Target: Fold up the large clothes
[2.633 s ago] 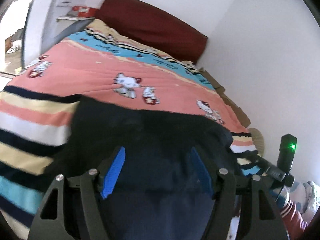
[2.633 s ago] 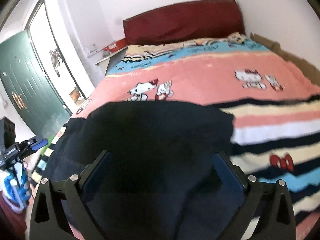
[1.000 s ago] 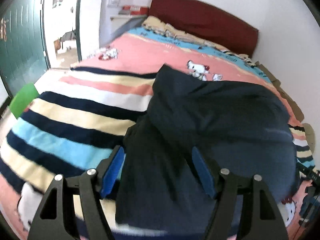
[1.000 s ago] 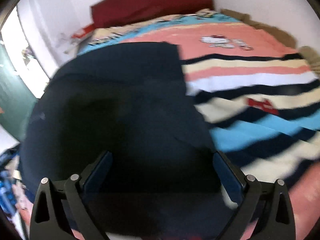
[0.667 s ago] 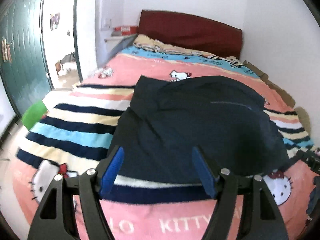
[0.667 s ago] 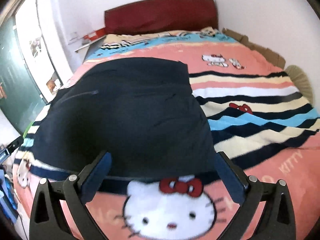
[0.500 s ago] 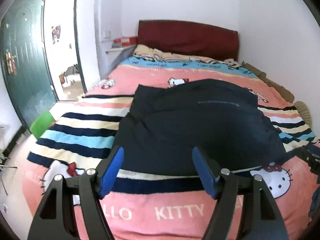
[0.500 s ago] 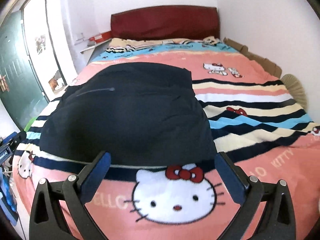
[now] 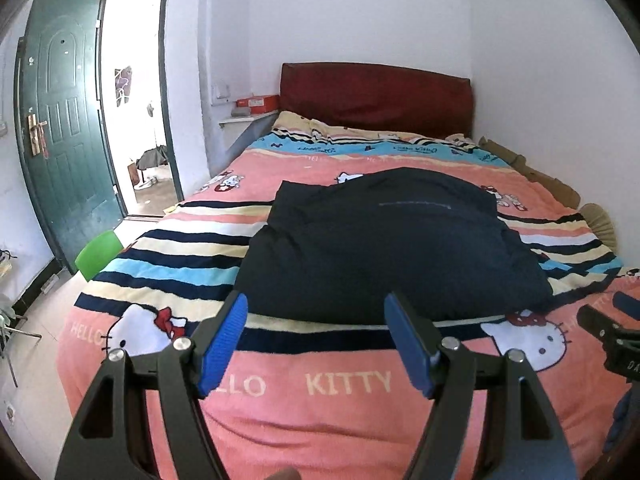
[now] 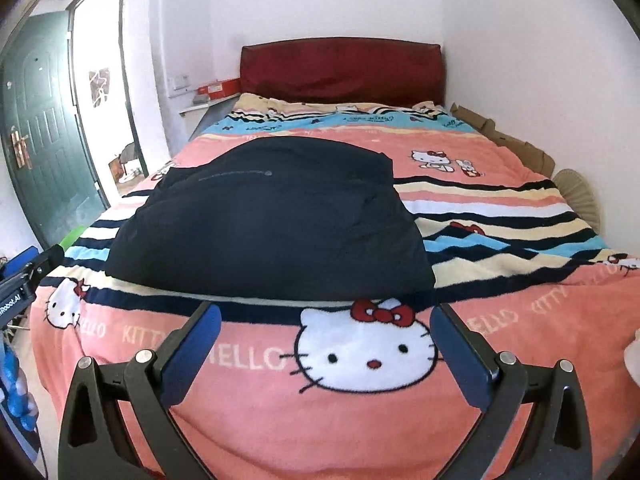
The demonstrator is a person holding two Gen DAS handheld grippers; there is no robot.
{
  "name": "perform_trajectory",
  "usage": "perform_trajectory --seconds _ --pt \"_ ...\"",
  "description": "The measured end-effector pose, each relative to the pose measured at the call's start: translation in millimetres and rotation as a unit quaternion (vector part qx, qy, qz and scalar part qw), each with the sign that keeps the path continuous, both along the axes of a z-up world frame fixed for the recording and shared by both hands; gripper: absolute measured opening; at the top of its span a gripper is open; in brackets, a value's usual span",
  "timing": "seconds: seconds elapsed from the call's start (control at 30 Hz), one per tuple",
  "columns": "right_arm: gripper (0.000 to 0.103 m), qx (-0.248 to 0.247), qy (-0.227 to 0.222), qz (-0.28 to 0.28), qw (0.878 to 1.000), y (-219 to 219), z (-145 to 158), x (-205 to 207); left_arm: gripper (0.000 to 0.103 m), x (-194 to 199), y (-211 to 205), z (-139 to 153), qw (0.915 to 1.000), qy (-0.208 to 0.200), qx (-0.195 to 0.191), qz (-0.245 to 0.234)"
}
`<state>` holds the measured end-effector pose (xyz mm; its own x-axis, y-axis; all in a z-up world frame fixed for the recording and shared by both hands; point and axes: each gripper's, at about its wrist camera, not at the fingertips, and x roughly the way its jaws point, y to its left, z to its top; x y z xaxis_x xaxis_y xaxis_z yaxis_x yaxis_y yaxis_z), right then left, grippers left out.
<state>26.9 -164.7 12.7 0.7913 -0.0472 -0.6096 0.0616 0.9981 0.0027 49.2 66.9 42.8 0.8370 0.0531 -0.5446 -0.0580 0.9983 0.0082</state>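
Blue-padded jaws wide apart, both empty.

Striped blanket (image 9: 192, 264) (cartoon cats), green door (image 9: 60, 132).

Garment (image 9: 384, 248) on bed (image 9: 348, 408) mid; door (image 9: 64, 136) left.

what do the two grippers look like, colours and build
The left gripper and right gripper look alike: black angular frames with triangular cut-outs and silver round screw heads. Each finger carries a flat blue ribbed pad. The left gripper's body bears partly readable white lettering. No cables or sleeves are visible.
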Motion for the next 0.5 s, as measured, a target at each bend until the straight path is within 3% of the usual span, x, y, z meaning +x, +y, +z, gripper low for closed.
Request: perform_trajectory --seconds 0.5 --pt "0.102 0.000 -0.022 -0.030 0.999 -15.5 -1.5 -37.1 0.070 -36.7 -13.1 6.7 0.9996 -0.013 0.025 0.004"
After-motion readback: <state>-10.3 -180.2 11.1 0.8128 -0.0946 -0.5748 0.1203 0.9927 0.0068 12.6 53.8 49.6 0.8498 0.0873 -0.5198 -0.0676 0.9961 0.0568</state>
